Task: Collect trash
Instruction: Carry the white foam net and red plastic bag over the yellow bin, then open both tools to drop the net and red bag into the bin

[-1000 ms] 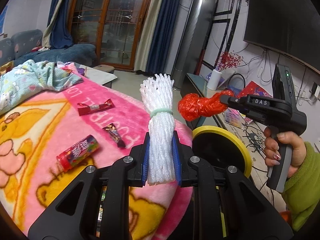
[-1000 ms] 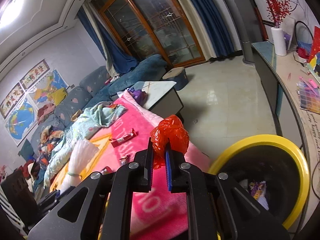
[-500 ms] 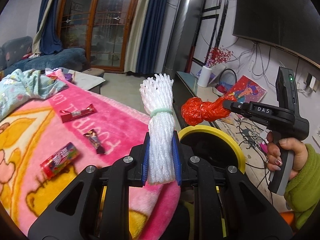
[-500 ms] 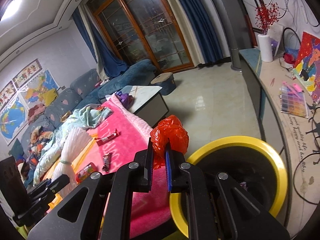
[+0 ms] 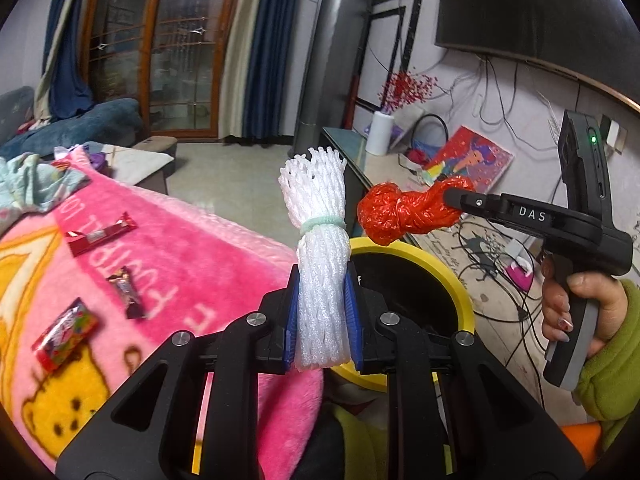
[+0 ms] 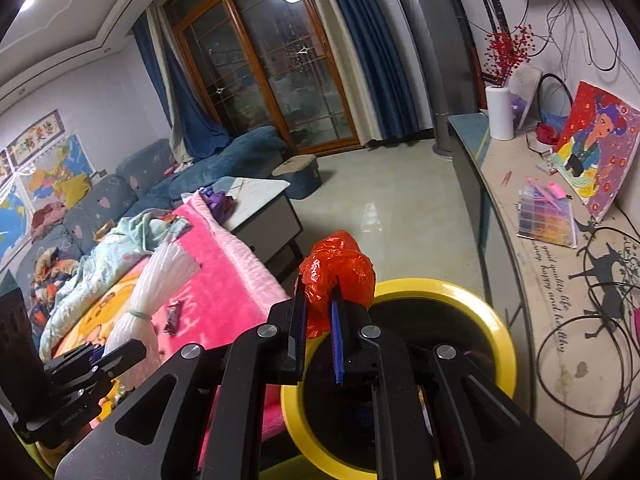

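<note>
Vs. one second back: both grippers shifted sideways off the pink blanket [image 5: 208, 264] toward the yellow-rimmed bin [image 5: 460, 280]; bin rim now larger in both views, wrappers slid left in the left wrist view. Grips unchanged.

Left gripper [image 5: 320, 320]: pointing forward and somewhat down, jaws pinching lower half of white foam net [image 5: 318, 248], held upright at the near edge of the bin mouth.

Right gripper [image 6: 320, 316]: held by a hand [image 5: 576, 312] in a green sleeve [image 5: 612, 360], tilted down, jaws clamped on red plastic bag [image 6: 338, 270], over the bin rim.

Net: bundled, tied mid-length with a pale green band [image 5: 322, 224], top fanned out. Bag: crumpled, twisted into a knot-like wad. Three candy wrappers [image 5: 102, 232] lying on the blanket, apart from each other.
</note>
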A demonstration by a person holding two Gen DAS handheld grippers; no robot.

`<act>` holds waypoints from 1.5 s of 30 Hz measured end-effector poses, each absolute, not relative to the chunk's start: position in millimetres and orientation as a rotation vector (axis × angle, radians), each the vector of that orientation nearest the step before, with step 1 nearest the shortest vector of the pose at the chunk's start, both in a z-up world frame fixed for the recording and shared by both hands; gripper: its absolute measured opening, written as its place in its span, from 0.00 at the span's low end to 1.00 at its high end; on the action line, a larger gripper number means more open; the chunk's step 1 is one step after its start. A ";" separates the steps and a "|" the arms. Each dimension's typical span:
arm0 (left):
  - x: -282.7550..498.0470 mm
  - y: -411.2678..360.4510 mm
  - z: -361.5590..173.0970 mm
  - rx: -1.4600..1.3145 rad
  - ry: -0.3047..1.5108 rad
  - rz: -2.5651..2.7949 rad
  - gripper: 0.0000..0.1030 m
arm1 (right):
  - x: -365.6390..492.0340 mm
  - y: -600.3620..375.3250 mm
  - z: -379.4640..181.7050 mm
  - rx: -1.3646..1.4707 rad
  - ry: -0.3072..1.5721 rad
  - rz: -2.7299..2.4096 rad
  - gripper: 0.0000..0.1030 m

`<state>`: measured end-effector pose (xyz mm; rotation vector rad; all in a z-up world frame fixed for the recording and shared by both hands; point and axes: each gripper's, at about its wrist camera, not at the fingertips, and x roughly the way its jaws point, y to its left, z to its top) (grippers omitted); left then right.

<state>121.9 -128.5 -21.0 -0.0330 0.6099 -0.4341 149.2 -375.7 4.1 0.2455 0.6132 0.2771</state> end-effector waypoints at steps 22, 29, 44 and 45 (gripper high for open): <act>149.3 -201.5 -69.8 0.036 0.716 -0.556 0.14 | 164.7 -425.9 -30.7 0.298 0.751 0.147 0.10; 159.1 -211.8 -80.1 0.036 0.744 -0.563 0.14 | 168.9 -430.0 -35.9 0.315 0.765 0.145 0.10; 166.2 -201.4 -78.2 -0.044 0.738 -0.553 0.88 | 169.7 -433.6 -37.3 0.325 0.752 0.103 0.43; 165.4 -199.2 -76.5 -0.053 0.735 -0.551 0.89 | 168.8 -433.1 -35.7 0.323 0.743 0.100 0.46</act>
